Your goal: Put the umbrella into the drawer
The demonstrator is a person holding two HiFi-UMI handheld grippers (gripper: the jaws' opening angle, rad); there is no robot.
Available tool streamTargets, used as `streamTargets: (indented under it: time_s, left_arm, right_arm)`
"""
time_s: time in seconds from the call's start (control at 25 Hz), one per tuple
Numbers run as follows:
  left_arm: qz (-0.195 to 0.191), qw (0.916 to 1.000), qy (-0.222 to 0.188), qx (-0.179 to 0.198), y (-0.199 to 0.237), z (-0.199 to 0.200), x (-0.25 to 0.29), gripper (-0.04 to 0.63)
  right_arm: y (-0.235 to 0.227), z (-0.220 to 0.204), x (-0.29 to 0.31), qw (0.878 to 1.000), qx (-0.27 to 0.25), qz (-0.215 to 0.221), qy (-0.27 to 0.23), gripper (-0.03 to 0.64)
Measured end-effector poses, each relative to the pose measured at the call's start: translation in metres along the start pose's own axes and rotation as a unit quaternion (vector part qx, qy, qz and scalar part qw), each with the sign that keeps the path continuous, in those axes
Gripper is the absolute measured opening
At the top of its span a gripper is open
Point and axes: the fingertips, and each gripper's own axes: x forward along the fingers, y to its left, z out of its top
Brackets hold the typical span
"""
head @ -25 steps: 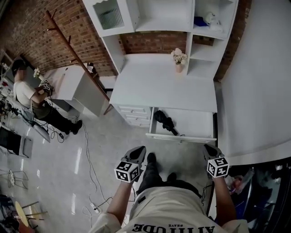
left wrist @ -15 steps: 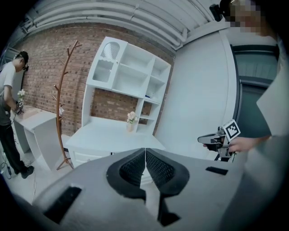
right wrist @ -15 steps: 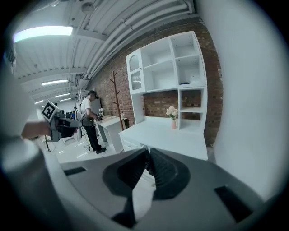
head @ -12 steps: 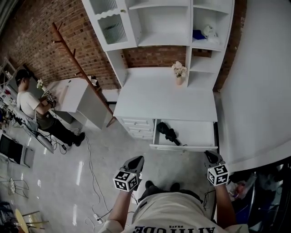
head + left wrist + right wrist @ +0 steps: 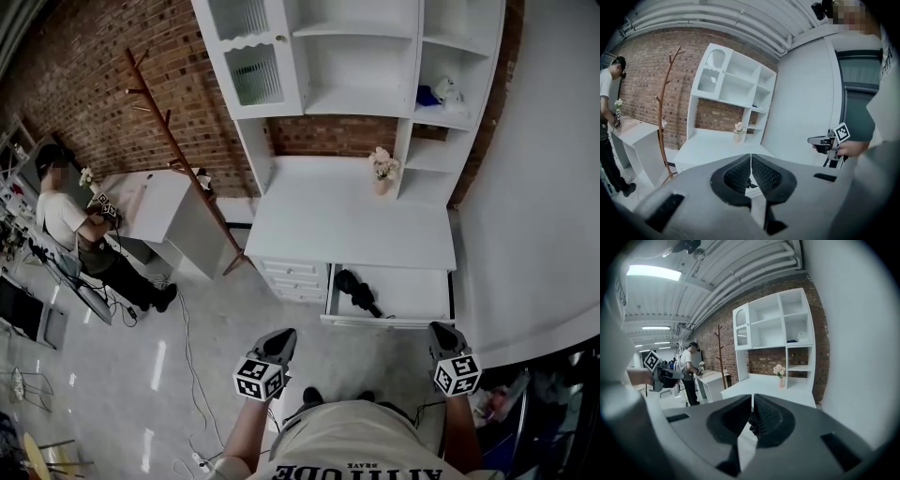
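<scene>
1. Tool state. The left gripper (image 5: 280,337) and the right gripper (image 5: 442,331) are both held in front of my body, above the floor and short of the desk. In each gripper view the two jaws meet along their inner edges, and nothing sits between the pads. I read both tools as closed and empty.

2. Task object. The drawer (image 5: 389,322) stands pulled out from under the right part of the desk top (image 5: 347,220). The umbrella (image 5: 357,292), dark and folded, lies inside at the drawer's left end. It is set on a slant, from the back left corner towards the front rim. As far as the head view shows, no part of it overhangs a wall.

3. Step in hand. I judge the placement itself done: the umbrella is in the drawer and neither tool touches it or the drawer.

4. Next move. If the drawer is to be shut, that calls for bringing the closed jaws flat against the front panel, one towards each end. An even push should then keep the drawer from skewing in its runners. The umbrella's near end lies close to the front rim and should be checked first.

5. Beyond. A vase of flowers (image 5: 382,171) stands near the back right corner of the desk top, clear of the work.
</scene>
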Motion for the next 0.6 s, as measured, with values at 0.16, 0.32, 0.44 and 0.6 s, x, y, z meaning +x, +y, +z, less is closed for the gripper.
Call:
streamTargets:
  time_s: [0.16,0.32,0.44,0.6]
  left_arm:
    - [-0.002,1.0,-0.005,0.002,0.012,0.004,-0.003,0.028]
    - [-0.006,0.9999,-0.008,-0.004,0.02,0.005,-0.007,0.028]
    - [-0.009,0.9999,-0.009,-0.001,0.023,0.009,-0.007,0.028]
    - [-0.013,0.9998,-0.014,0.0,0.026,0.017,-0.008,0.028]
  right_arm:
    - [0.013,0.009,0.007,1.0,-0.006,0.011,-0.015,0.037]
    - [0.02,0.014,0.013,1.0,-0.01,0.005,-0.019,0.037]
    - [0.024,0.016,0.015,1.0,-0.016,0.002,-0.017,0.037]
    - [0.025,0.019,0.015,1.0,-0.02,-0.005,-0.019,0.037]
